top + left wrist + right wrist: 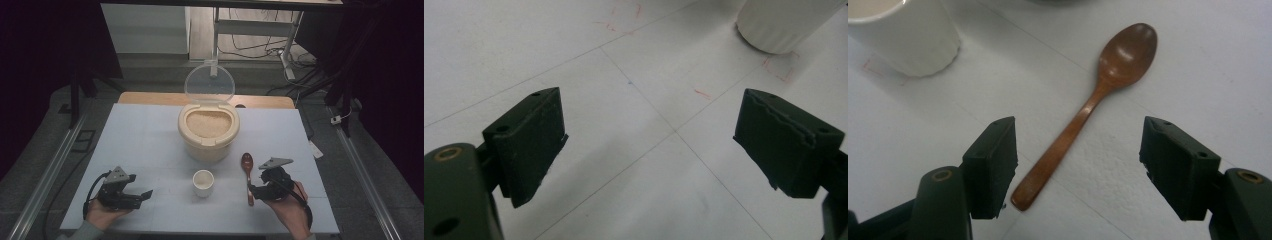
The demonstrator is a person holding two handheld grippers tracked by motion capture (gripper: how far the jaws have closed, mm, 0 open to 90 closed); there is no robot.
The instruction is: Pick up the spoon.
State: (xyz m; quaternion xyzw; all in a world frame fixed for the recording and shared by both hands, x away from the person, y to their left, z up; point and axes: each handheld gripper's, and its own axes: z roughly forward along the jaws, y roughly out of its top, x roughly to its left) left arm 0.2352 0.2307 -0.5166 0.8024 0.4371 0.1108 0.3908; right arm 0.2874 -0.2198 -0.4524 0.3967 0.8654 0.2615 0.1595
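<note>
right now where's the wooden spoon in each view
High view: wooden spoon lies right of centre, beside the right gripper.
Left gripper view: not in it.
Right gripper view: spoon runs diagonally between the open jaws, bowl at the top.
Shared landmark: the white cup.

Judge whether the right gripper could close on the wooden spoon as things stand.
Probably yes: the right gripper is open, its jaws either side of the wooden spoon handle, which lies flat with nothing between; the cup stands aside.
</note>
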